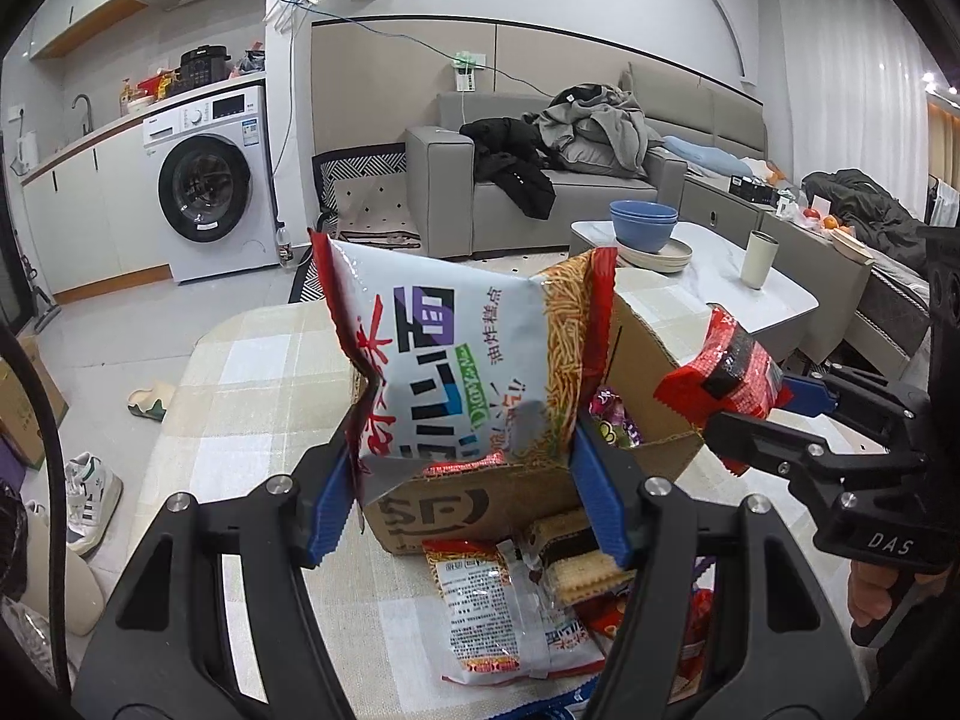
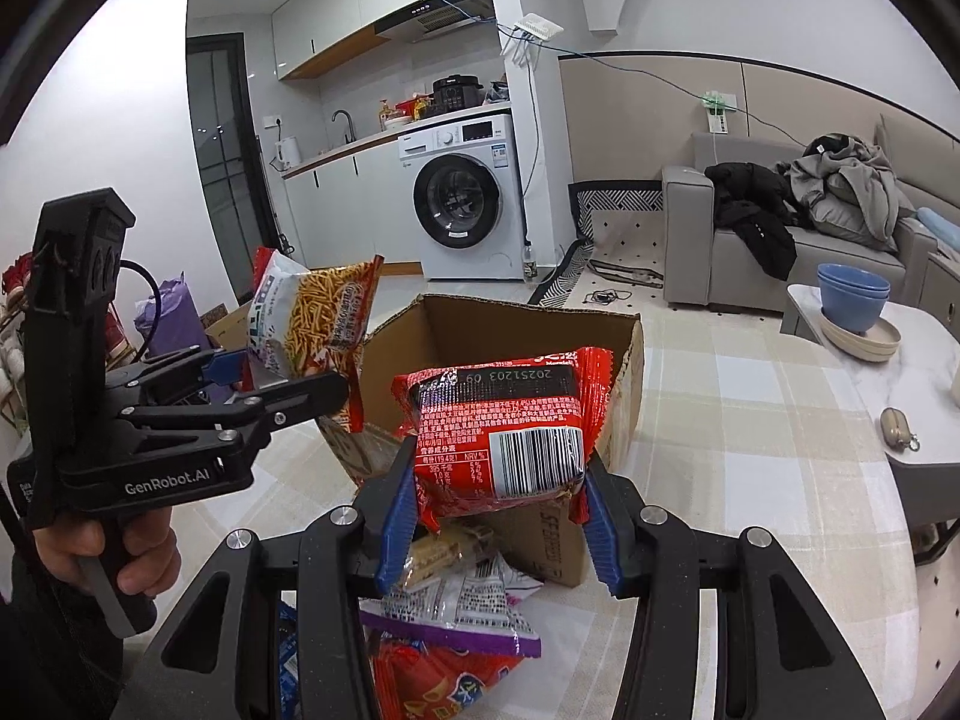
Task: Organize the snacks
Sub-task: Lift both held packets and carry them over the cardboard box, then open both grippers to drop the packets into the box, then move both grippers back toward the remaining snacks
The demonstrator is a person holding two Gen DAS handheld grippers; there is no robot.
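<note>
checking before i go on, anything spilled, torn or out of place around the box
Nothing torn or spilled. A loose heap of snack packets lies on the checked tablecloth in front of the open brown cardboard box, not yet sorted.

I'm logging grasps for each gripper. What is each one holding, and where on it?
Left gripper pinches the white noodle-snack bag across its lower end. Right gripper pinches the red snack packet across its lower edge.

1. Cardboard box (image 2: pixel 528 324) on the table (image 2: pixel 750 420), open top up.
2. Loose snack packets (image 1: pixel 510 600) lie on the table before the box.
3. Stacked bowls (image 1: pixel 645 225) on side table (image 1: pixel 750 294), behind the box.
4. Sofa (image 1: pixel 540 180) farther back; washing machine (image 1: pixel 207 180) to its left.
</note>
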